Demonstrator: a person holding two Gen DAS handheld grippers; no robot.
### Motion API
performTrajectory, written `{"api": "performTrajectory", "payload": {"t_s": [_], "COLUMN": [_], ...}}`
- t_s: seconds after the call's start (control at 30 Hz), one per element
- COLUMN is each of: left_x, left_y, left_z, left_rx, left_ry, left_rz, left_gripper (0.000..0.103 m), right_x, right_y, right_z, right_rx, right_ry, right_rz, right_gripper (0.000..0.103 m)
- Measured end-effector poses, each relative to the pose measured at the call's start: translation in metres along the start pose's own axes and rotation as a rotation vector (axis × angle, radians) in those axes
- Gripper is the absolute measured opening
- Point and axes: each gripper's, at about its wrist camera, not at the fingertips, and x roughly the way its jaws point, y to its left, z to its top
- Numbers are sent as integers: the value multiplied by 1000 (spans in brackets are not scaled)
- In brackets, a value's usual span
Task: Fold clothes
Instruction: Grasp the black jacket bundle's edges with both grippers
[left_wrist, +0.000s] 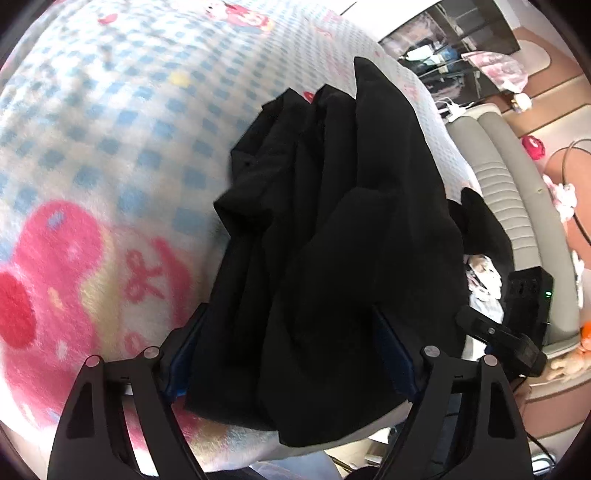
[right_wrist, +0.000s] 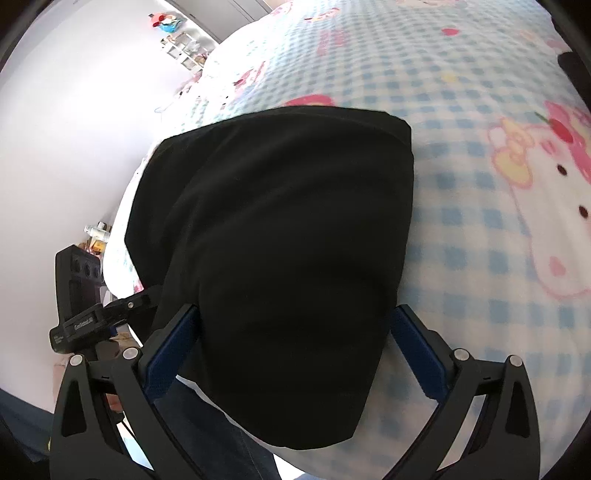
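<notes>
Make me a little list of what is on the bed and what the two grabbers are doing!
surface: bed blanket, blue and white checks with pink cartoon figures
garment: black garment, lying on the blanket near the bed's edge
garment shape: smooth in the right wrist view; bunched into ridges in the left wrist view
left gripper: jaws wide, cloth between them, pads not pressing
right gripper: jaws wide, cloth between them, pads not pressing
fold: whether it is finished cannot be told
</notes>
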Motion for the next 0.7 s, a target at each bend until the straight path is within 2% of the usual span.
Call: {"api": "performTrajectory", "payload": {"t_s": [0.1,0.23,0.27,0.37,0.5,0.6,0.7], "left_x": [3,2,1,3,16,19,12], "left_y": [-4,-15,-16,-12,-12,-28,-49], "left_z": [2,0,1,4,7,6,3], "left_rx": [-2,40,47,62,73,132,211], "left_ry": [4,-11,-15,-12,25,14,-21], "left_rz": [-5,13,3,-90,-56,1,60], "left_gripper": [85,79,79,83,84,77,68], "right_x": [9,20,23,31,48,60,59], "right_y": [-8,1,4,13,31,51,71], "right_z": [-7,-5,-3,3,6,10,15], "right_rx": [44,38,39,40,25,-23,-67], "right_ry": [-5,-25,-18,-6,-28,-22,-34], "right_rz": [41,25,23,14,-17,-52,-74], "right_gripper": [103,103,103,103,103,103,88]}}
